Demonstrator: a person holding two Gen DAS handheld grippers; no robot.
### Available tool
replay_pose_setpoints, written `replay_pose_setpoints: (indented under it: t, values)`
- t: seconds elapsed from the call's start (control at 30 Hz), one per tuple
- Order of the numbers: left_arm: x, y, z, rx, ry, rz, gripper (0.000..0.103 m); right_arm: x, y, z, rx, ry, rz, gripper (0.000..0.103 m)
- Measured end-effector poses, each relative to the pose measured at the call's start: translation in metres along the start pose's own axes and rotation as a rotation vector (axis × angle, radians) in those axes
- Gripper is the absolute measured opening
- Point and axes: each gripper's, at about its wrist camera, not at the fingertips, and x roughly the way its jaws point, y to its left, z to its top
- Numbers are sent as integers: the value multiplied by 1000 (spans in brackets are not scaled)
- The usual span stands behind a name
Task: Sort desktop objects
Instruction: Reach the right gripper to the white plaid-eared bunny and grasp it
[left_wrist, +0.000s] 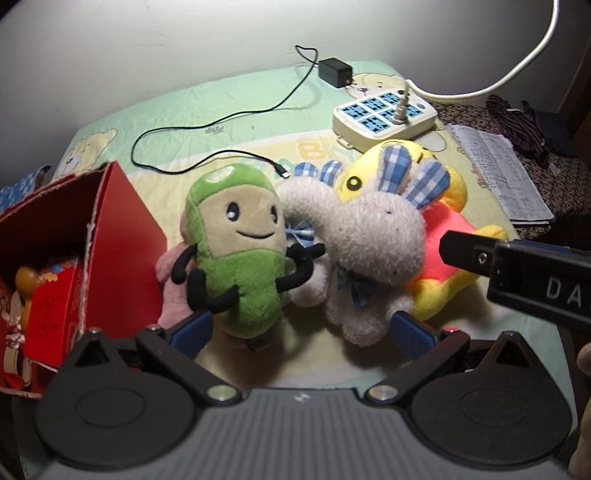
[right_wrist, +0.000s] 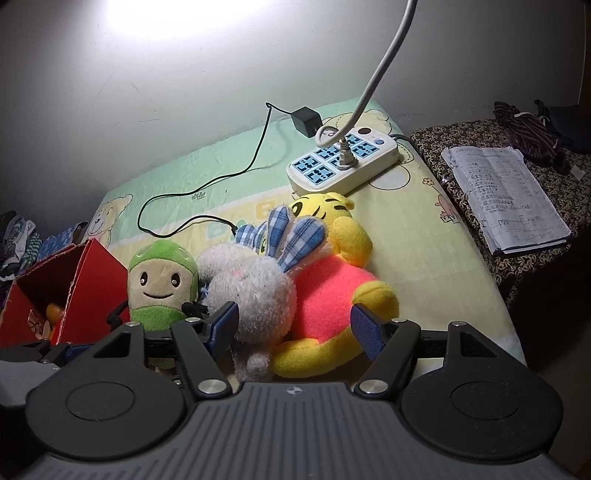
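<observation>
Both tongs open, empty: left tongs face green plush, right tongs face grey rabbit. Risk: plushes touch, bear pinned under rabbit; lifting one drags neighbour off tabletop near edge.

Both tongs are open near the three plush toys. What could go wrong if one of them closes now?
The toys lie tangled: the green toy, the white bunny and the yellow bear touch each other, so the left tongs may pinch two together. The cable ends just behind the toys and might get dragged along. The red box already holds things, so a toy may not fit easily.
</observation>
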Motion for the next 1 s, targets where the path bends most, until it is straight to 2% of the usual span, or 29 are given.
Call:
replay_pose_setpoints:
  t: [0.13, 0.3, 0.47, 0.53, 0.6, 0.77, 1.0]
  values:
    - [0, -2, 1, 8, -29, -102, 102, 4, -15, 3, 51, -4, 28, 64]
    - [5, -7, 10, 11, -48, -235, 102, 15, -29, 8, 134, 23, 136, 63]
    - [20, -5, 16, -5, -41, -284, 100, 23, -37, 12, 164, 18, 183, 60]
    - [25, -5, 18, -9, -31, -308, 96, 26, -34, 14, 151, 20, 212, 58]
    - [30, -6, 22, -10, -27, -323, 87, 31, -32, 15, 140, 33, 248, 58]
    - [46, -10, 26, 13, 7, -326, 69, 50, -29, 18, 155, 96, 307, 58]
    - [64, -3, 32, -8, 39, -322, 64, 67, -21, 20, 147, 140, 323, 59]
